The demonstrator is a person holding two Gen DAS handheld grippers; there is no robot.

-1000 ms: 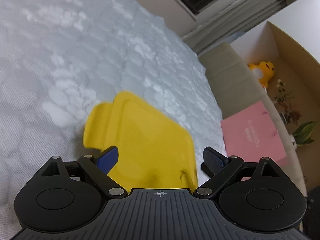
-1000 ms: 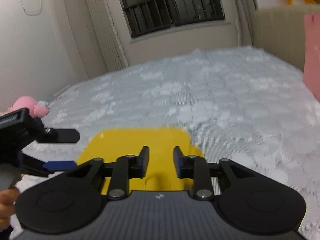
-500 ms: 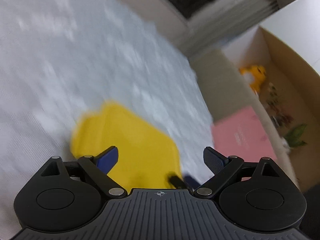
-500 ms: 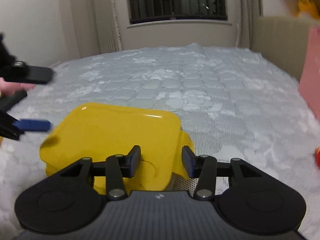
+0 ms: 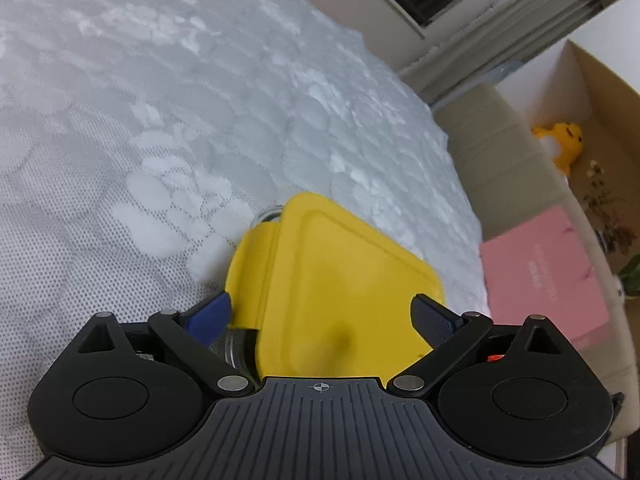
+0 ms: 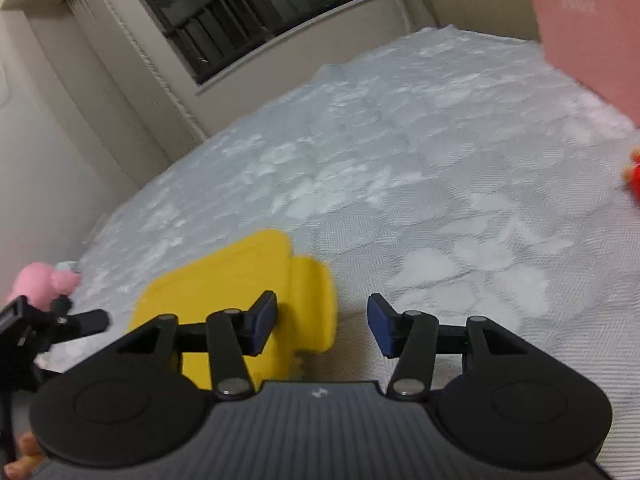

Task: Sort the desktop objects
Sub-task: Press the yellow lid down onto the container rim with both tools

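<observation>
The left gripper [image 5: 320, 314] was opening, its fingers straddling the yellow lid [image 5: 340, 280]; the right gripper [image 6: 322, 326] stood released around the lid's flap [image 6: 316, 304], apparently untouched. Both should centre before clamping.

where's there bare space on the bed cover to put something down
Most of the grey-white bed cover is bare: the broad stretch between the yellow lidded container and the window wall, and the patch right of the container toward the small red thing. It is crowded around the container, where the opening left gripper and the right gripper flank it, and near the pink plush.
</observation>
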